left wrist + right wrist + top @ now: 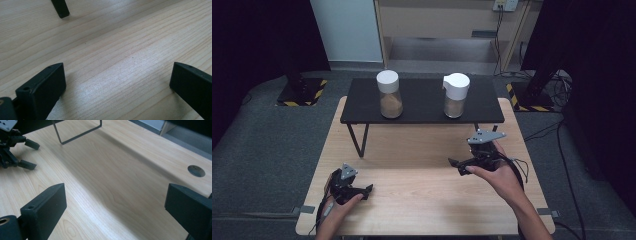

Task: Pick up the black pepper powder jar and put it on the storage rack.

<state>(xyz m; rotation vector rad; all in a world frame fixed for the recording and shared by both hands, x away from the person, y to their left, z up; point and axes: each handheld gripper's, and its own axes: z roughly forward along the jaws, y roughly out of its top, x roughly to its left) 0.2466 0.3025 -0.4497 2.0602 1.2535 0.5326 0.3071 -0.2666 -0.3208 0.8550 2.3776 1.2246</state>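
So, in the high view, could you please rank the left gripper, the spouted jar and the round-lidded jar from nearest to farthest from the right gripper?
1. Spouted jar, on the shelf's right, nearest the right gripper.
2. Round-lidded jar, shelf's left.
3. Left gripper, near-left of the table.

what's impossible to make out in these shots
- Left jar: its brown contents are too small in the high view to identify.
- Right jar: same; its white lid's spout detail is unclear.
- Left tongs: both jaws are cut off by the bottom edge of the left gripper view.
- Black shelf: its right legs are hidden behind the right tongs.
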